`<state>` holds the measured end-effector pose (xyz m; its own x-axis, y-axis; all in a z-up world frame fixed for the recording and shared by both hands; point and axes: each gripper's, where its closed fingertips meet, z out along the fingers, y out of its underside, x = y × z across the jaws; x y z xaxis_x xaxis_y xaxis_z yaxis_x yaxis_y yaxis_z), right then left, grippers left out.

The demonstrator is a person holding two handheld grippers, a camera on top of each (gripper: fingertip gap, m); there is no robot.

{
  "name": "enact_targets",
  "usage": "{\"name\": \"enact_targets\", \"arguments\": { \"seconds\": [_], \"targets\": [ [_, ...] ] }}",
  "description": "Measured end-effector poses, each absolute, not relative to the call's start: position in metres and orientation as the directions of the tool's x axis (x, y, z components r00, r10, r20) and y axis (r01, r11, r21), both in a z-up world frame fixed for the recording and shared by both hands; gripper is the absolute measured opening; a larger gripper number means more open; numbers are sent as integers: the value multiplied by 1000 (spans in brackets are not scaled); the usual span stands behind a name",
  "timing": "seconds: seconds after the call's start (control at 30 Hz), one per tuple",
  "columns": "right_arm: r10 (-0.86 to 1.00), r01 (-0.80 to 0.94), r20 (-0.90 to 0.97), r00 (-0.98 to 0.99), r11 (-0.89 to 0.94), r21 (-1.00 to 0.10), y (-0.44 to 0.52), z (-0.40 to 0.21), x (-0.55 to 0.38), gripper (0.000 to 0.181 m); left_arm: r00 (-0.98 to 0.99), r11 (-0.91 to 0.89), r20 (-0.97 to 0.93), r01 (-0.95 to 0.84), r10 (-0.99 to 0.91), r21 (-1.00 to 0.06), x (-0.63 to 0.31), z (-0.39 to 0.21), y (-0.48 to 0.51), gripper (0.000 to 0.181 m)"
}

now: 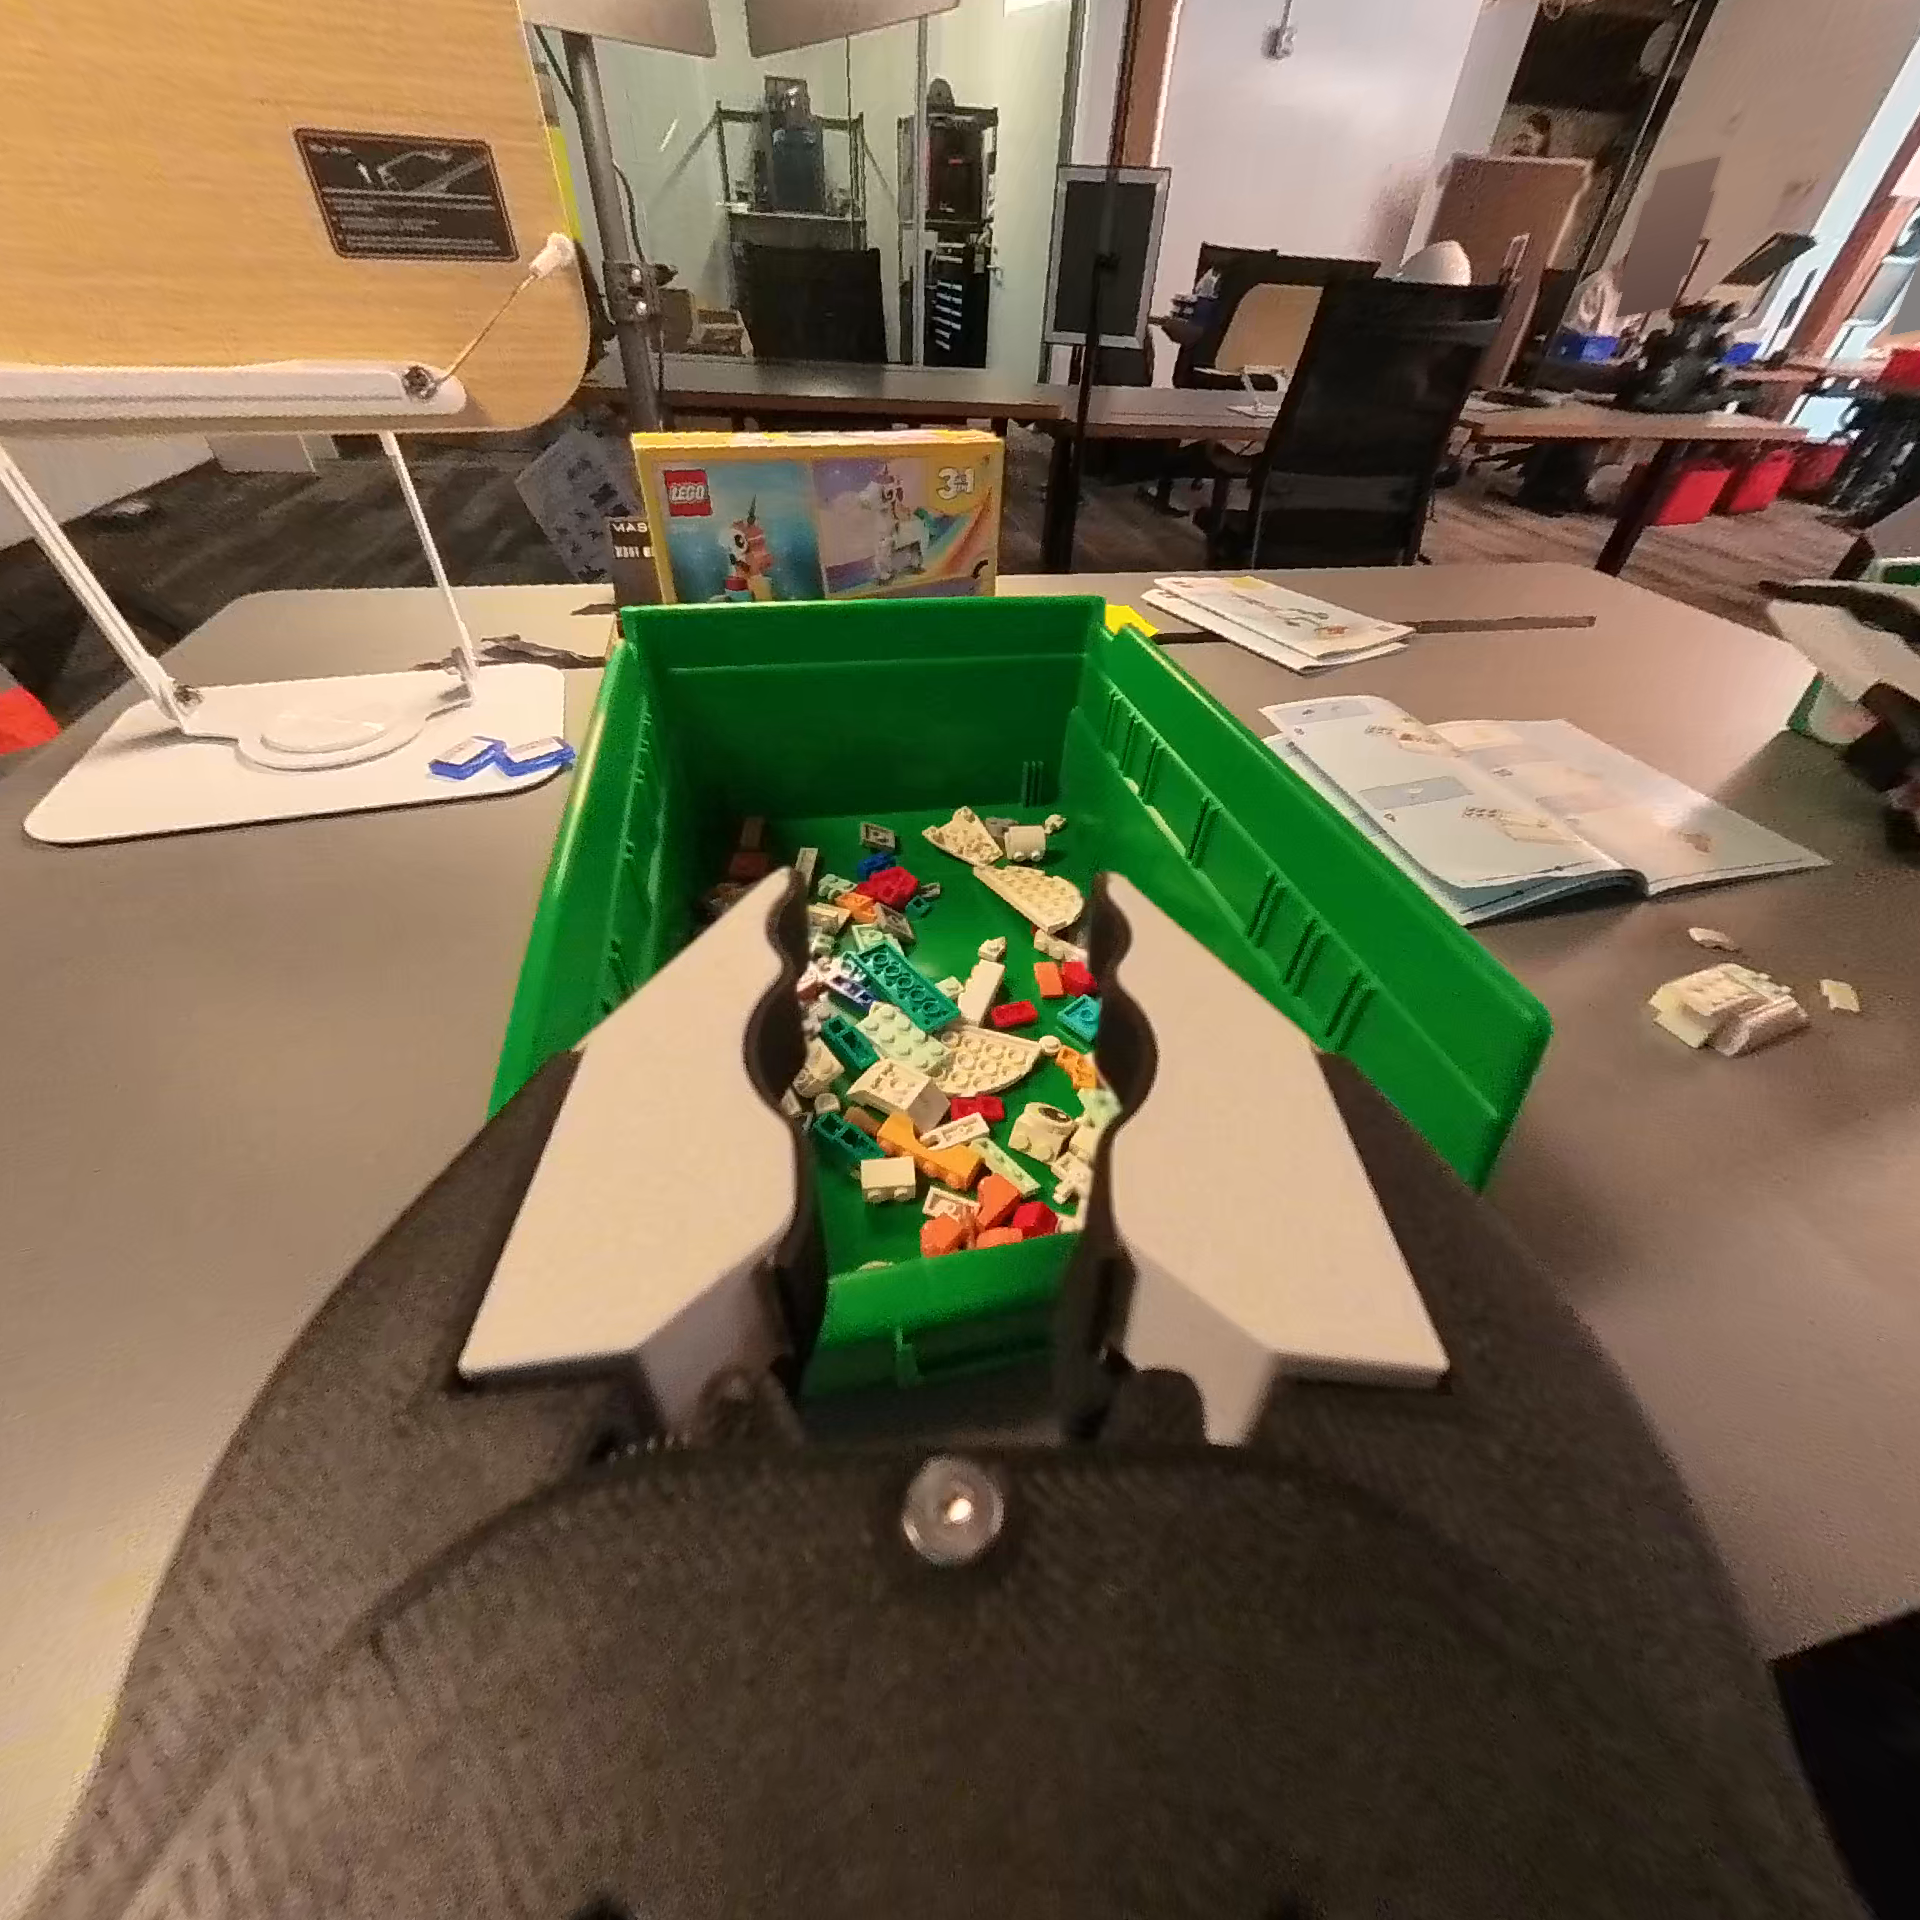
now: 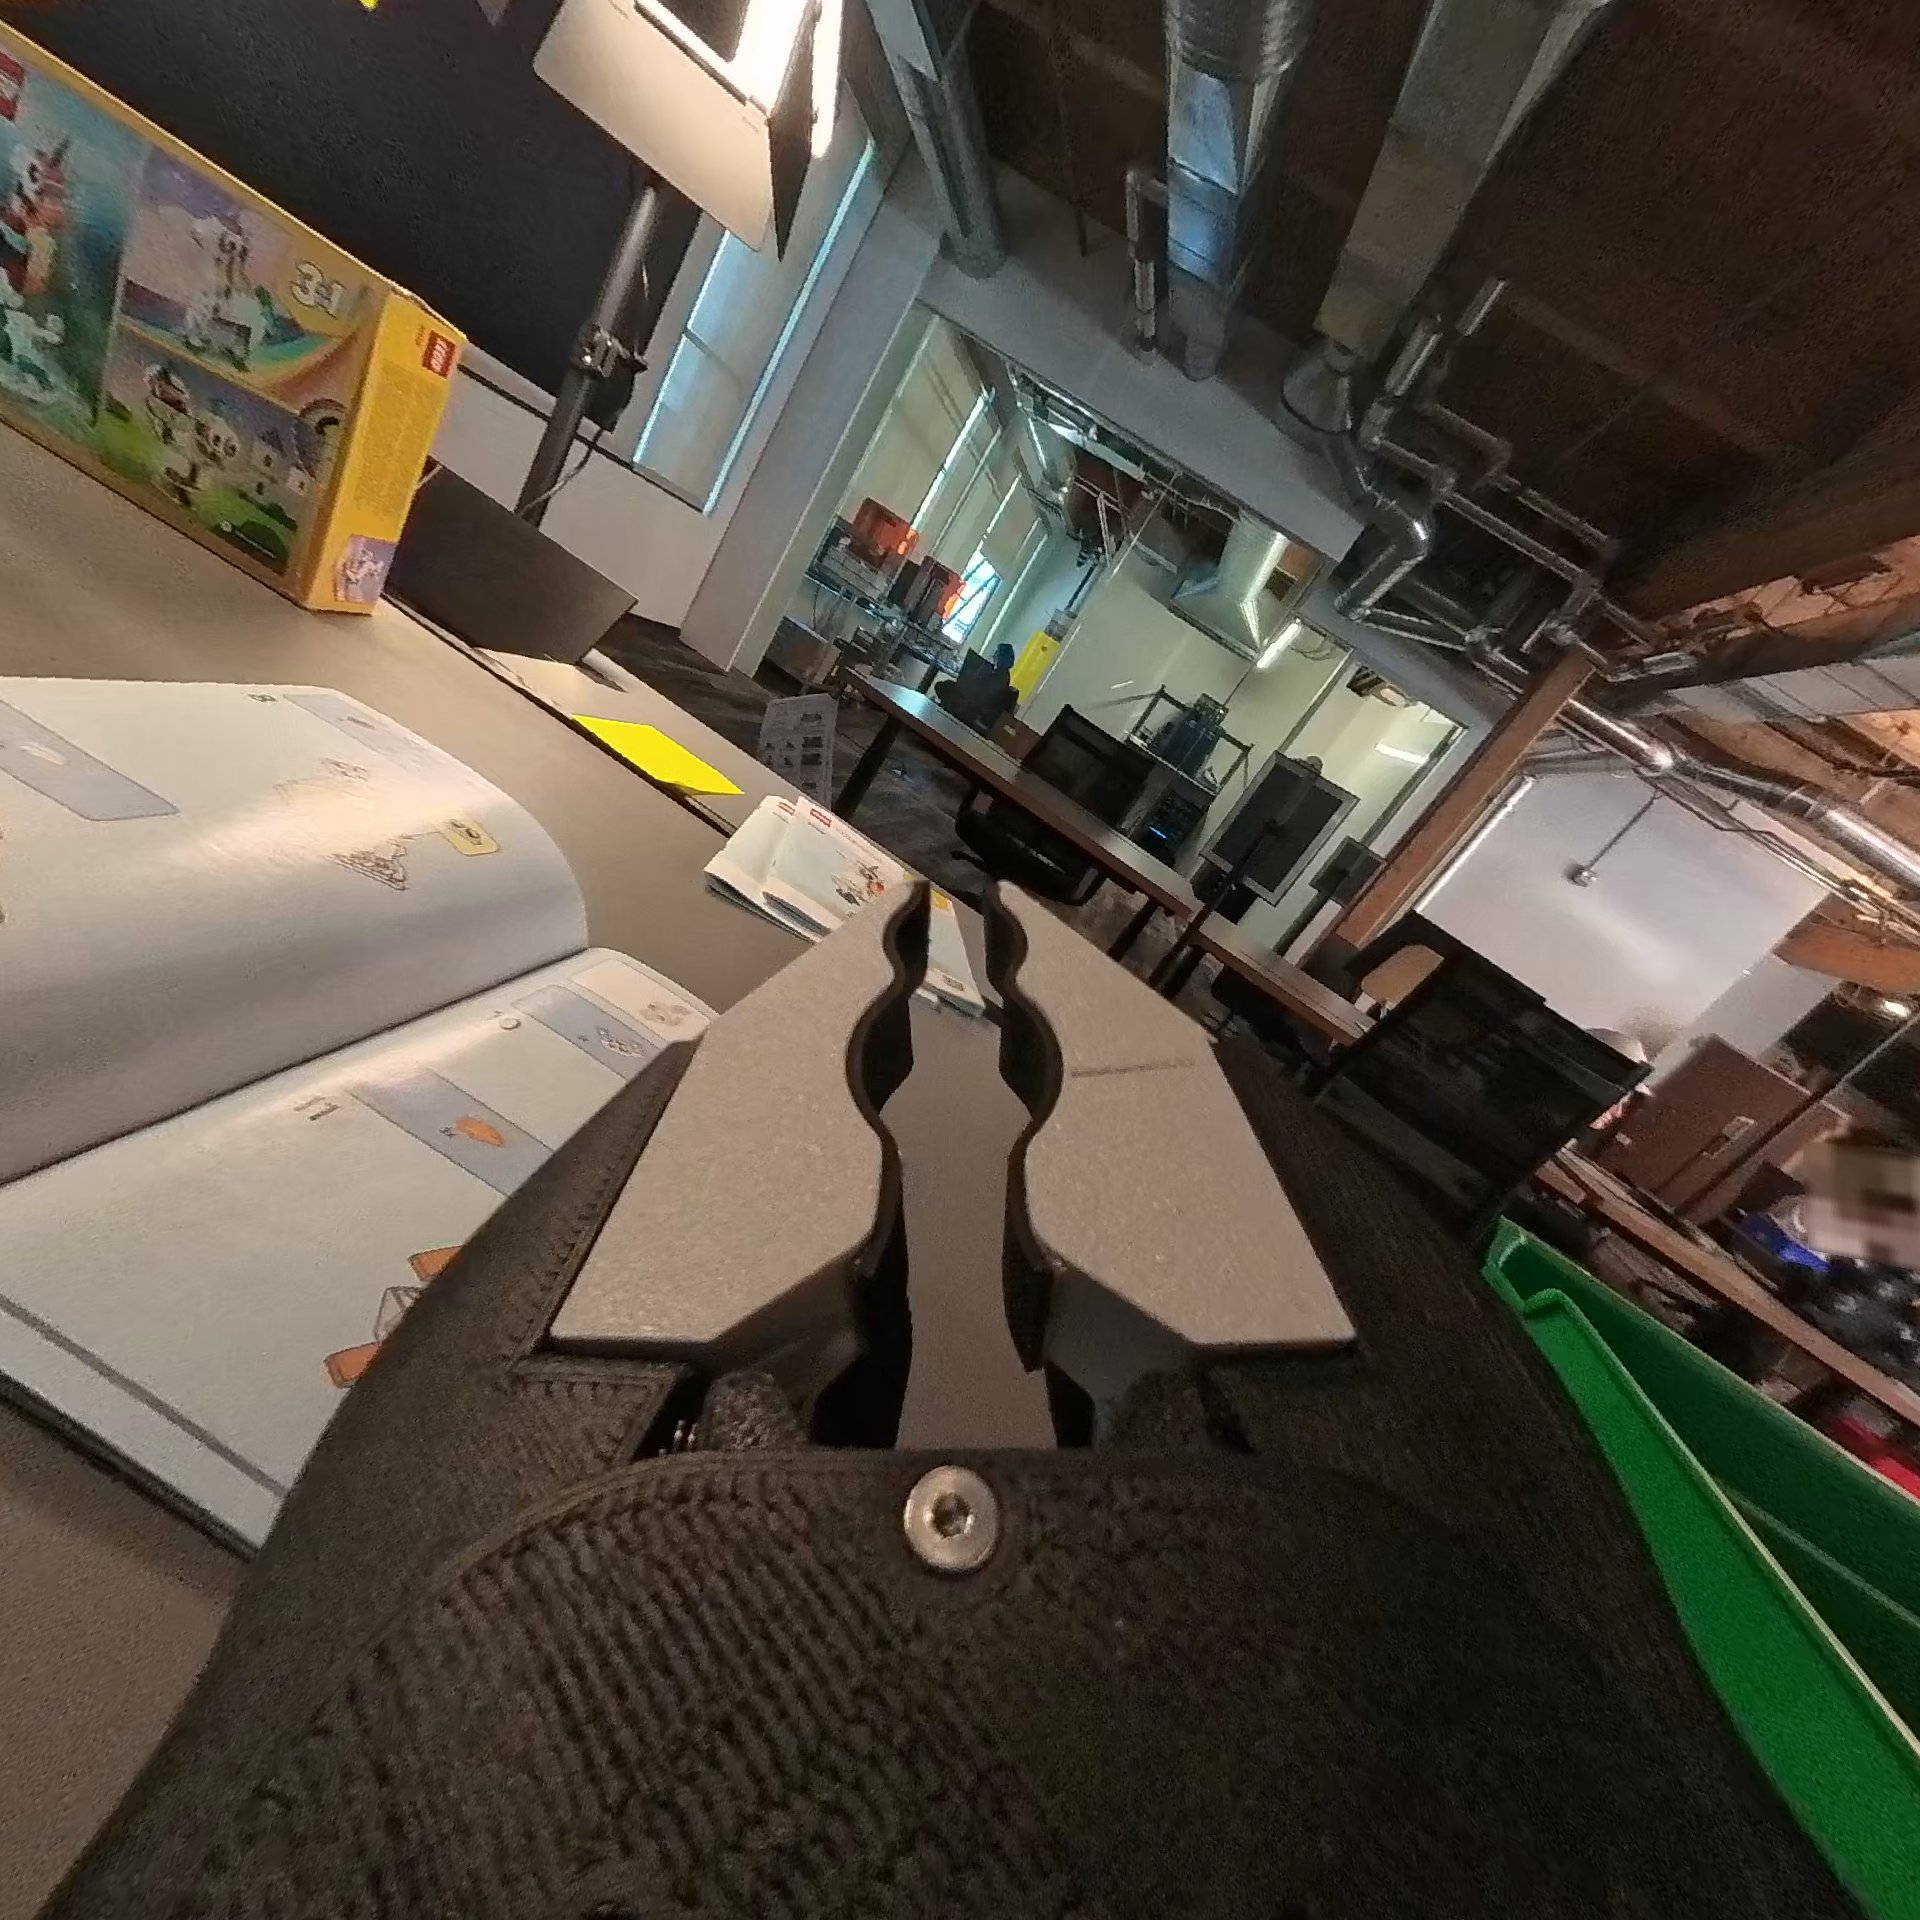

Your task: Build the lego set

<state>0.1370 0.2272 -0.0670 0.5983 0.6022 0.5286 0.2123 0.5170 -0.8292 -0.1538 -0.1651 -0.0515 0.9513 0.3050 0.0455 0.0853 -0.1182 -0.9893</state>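
Left gripper (image 1: 940, 904) wide open, empty, above bin (image 1: 1299, 914); right gripper (image 2: 961, 899) slightly parted, empty. We judge bricks (image 1: 935, 1049) light, rigid, slippery; pinch flat sides.

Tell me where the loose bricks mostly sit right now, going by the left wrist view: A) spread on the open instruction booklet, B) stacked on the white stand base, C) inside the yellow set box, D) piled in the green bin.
D: the left wrist view shows the mixed-colour loose bricks heaped on the floor of the green bin, seen between the open fingers of the left gripper.
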Motion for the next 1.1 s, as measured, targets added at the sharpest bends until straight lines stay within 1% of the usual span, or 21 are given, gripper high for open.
{"name": "enact_targets", "arguments": {
  "seconds": [0.13, 0.2, 0.47, 0.73, 1.1],
  "targets": [
    [597, 219, 519, 612, 503, -836, 231, -68, 139, 9, 943, -75, 51, 80, 329, -994, -164, -46, -168, 54],
    [592, 226, 522, 613, 502, -835, 232, -68, 139, 9, 940, -52, 61, 83, 335, -995, -168, -44, -170, 50],
    [577, 260, 563, 592, 524, -811, 230, -71, 135, 8, 934, -49, 100, 124, 343, -991, -180, -51, -173, 48],
    [562, 290, 599, 570, 545, -787, 228, -74, 131, 8, 926, -12, 120, 133, 357, -991, -185, -46, -181, 47],
    [563, 285, 600, 568, 549, -785, 227, -73, 131, 8, 928, -10, 137, 149, 347, -989, -181, -47, -182, 46]
  ]
}}
